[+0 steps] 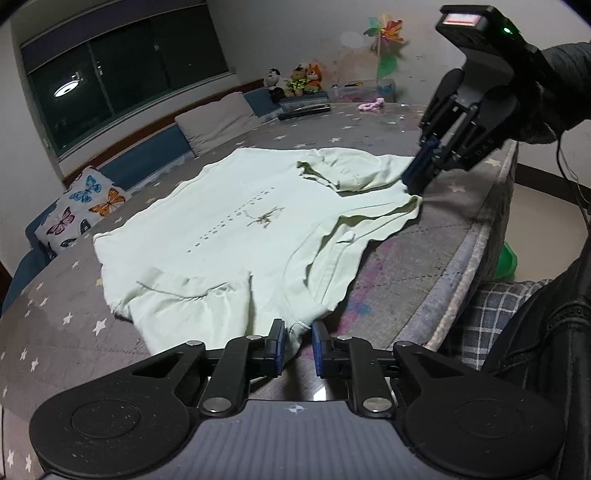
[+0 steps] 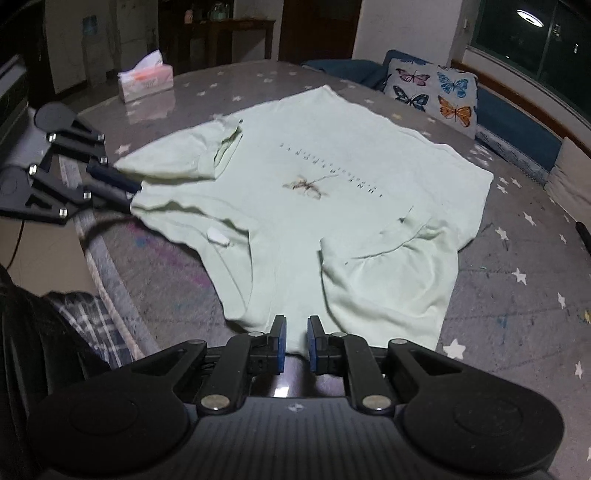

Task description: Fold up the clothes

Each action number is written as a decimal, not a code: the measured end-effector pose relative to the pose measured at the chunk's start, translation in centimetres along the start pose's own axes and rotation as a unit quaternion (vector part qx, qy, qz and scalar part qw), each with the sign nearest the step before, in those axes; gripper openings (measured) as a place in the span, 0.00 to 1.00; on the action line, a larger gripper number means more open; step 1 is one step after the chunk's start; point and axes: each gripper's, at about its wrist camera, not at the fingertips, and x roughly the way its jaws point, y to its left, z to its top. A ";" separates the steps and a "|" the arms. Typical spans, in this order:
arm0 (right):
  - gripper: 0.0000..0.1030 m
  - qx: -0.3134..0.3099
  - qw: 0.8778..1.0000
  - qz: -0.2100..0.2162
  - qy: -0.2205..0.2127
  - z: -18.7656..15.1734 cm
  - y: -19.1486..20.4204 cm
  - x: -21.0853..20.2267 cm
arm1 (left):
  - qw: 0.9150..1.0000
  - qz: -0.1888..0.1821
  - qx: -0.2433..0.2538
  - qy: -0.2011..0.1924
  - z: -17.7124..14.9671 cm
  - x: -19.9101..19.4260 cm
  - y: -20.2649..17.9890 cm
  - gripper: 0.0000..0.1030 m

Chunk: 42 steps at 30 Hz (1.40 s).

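Observation:
A pale green T-shirt (image 1: 221, 229) (image 2: 332, 166) with a line of small text and an insect print lies front up on the star-patterned table (image 1: 55, 332) (image 2: 517, 295). Both sleeves are folded in over the body. In the left wrist view my left gripper (image 1: 298, 343) has its blue pads closed in on the near shoulder edge, with fabric between them. The right wrist view shows the left gripper (image 2: 129, 192) pinching that edge taut. My right gripper (image 2: 296, 339) holds the opposite shoulder edge the same way. From the left it appears as the right gripper (image 1: 413, 181), its fingers together on the cloth.
A tissue box (image 2: 146, 79) stands at the table's far end. A butterfly cushion (image 1: 85, 206) (image 2: 432, 92) rests on the bench by the window. Plush toys (image 1: 295, 79), a pinwheel (image 1: 386, 31) and a plastic box (image 1: 365, 92) sit at the back. Checked fabric (image 1: 509, 314) is at the table edge.

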 end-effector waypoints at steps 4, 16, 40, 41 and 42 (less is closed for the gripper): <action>0.15 0.000 1.000 0.001 0.008 -0.4 0.2 0.6 | 1.000 -0.002 0.006 0.000 0.1 0.4 -0.3 0.27; 0.51 -0.049 0.998 -0.034 -0.009 -0.7 1.4 -1.1 | 0.999 0.022 -0.034 -0.030 2.4 -0.2 1.9 0.12; 0.08 -0.001 0.996 -0.075 -0.041 -2.1 -1.9 -0.1 | 0.997 0.019 -0.061 -0.035 4.8 -0.5 4.0 0.12; 0.08 0.001 0.996 -0.078 -0.042 -1.9 -2.0 -0.2 | 0.998 0.018 -0.058 -0.031 4.4 -0.4 3.6 0.13; 0.08 0.003 0.996 -0.080 -0.044 -1.8 -2.1 -0.3 | 0.998 0.016 -0.056 -0.027 4.1 -0.4 3.2 0.15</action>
